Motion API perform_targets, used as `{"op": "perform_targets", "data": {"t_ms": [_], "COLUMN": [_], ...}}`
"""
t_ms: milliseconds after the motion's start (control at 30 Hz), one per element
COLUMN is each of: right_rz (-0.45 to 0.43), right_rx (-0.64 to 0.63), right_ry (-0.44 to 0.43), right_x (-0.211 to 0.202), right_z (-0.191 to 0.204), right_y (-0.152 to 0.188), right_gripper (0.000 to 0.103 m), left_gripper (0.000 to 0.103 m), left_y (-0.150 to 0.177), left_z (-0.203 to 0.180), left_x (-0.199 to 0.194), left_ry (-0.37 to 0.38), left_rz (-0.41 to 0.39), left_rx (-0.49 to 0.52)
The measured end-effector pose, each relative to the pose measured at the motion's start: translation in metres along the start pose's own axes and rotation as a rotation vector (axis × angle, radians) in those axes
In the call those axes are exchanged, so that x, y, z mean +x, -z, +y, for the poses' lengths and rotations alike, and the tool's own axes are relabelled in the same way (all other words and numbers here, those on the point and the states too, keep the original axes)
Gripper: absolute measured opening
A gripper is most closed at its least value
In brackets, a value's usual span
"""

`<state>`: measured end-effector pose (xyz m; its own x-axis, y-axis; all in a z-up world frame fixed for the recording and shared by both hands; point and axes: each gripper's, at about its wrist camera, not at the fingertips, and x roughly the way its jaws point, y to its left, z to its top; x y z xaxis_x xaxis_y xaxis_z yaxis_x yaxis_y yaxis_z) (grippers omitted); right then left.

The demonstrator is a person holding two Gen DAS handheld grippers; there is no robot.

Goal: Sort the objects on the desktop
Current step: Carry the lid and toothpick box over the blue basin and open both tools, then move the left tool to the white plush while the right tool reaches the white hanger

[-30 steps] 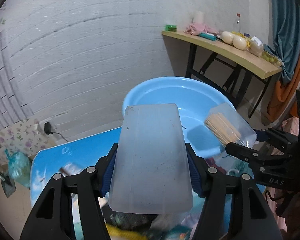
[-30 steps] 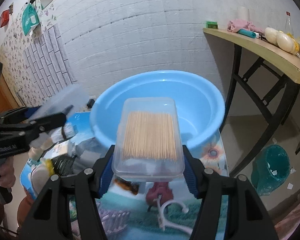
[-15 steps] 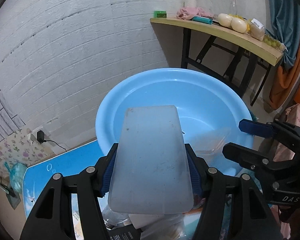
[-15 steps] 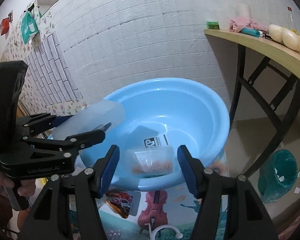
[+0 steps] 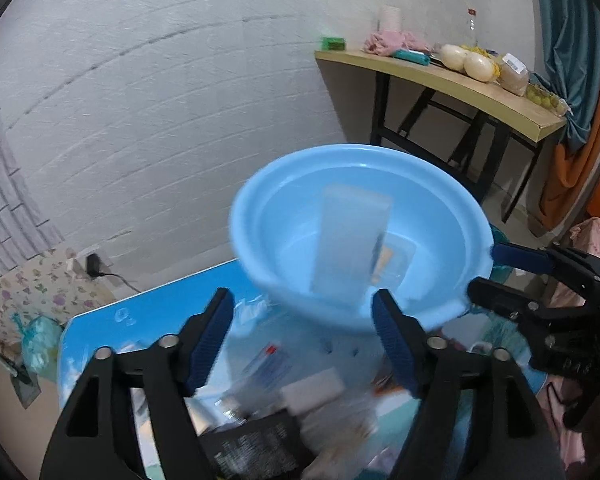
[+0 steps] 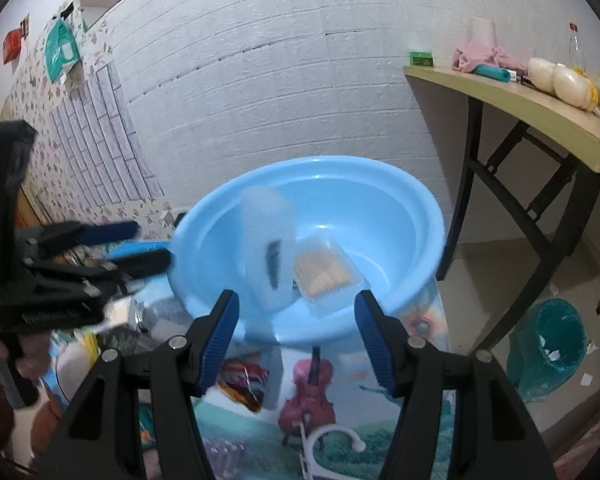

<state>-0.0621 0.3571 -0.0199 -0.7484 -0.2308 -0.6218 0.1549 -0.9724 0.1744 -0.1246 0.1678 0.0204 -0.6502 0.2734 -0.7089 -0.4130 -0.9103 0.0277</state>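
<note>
A light blue basin (image 5: pixel 360 151) (image 6: pixel 320 161) stands on the picture-printed table (image 5: pixel 152 308). A frosted plastic box (image 5: pixel 350 244) (image 6: pixel 268 252) is blurred in mid-fall inside it, clear of my left gripper (image 5: pixel 302 336) (image 6: pixel 148 244). That gripper's jaws are opening with nothing between them, just short of the basin's near rim. A clear box of toothpicks (image 5: pixel 392 260) (image 6: pixel 324 272) lies on the basin floor. My right gripper (image 6: pixel 296 332) (image 5: pixel 484 270) stands open and empty at the basin's right side.
Loose packets and a dark box (image 5: pixel 256 444) crowd the table under the left gripper. A white hook (image 6: pixel 328 436) lies near the front edge. A wooden side table (image 6: pixel 532 104) with food and cloth stands right, a green bin (image 6: pixel 548 344) beneath.
The left gripper let go of the frosted box, which dropped into the basin, and pulled back. The toothpick box left the right gripper and now rests in the basin.
</note>
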Motion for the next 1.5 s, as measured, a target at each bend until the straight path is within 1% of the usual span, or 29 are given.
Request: {"op": "perform_targets", "data": {"t_ms": [100, 333, 400, 467, 633, 833, 967, 1100, 1300, 1500], "right_rz": [0.019, 0.046, 0.057, 0.072, 0.114, 0.14, 0.146, 0.146, 0.16, 0.165], "right_rx": [0.026, 0.034, 0.035, 0.04, 0.036, 0.022, 0.021, 0.019, 0.049, 0.055], "right_ry": [0.023, 0.073, 0.08, 0.081, 0.087, 0.106, 0.118, 0.125, 0.149, 0.156], "right_x": [-0.006, -0.022, -0.027, -0.031, -0.034, -0.036, -0.037, -0.037, -0.032, -0.028], "right_z": [-0.006, -0.005, -0.003, 0.0, 0.008, 0.018, 0.019, 0.02, 0.009, 0.003], "right_y": [0.011, 0.034, 0.042, 0.049, 0.069, 0.082, 0.085, 0.086, 0.091, 0.093], "right_gripper": [0.06, 0.06, 0.06, 0.06, 0.06, 0.06, 0.06, 0.06, 0.06, 0.06], "left_gripper": [0.084, 0.086, 0.093, 0.094, 0.095, 0.095, 0.095, 0.095, 0.095, 0.095], "left_y": [0.013, 0.056, 0.069, 0.083, 0.12, 0.148, 0.156, 0.161, 0.163, 0.166], "left_z": [0.013, 0.037, 0.043, 0.049, 0.057, 0.064, 0.066, 0.061, 0.06, 0.056], "left_x": [-0.015, -0.043, -0.052, -0.059, -0.067, -0.073, -0.068, -0.065, -0.056, -0.045], "left_ry": [-0.012, -0.065, -0.074, -0.077, -0.096, -0.115, -0.099, -0.094, -0.058, -0.063], "left_rz": [-0.011, 0.0, -0.008, -0.013, 0.028, 0.051, 0.075, 0.089, 0.109, 0.139], "left_rx": [-0.029, -0.069, -0.082, -0.098, -0.123, -0.134, -0.158, -0.149, -0.177, -0.165]}}
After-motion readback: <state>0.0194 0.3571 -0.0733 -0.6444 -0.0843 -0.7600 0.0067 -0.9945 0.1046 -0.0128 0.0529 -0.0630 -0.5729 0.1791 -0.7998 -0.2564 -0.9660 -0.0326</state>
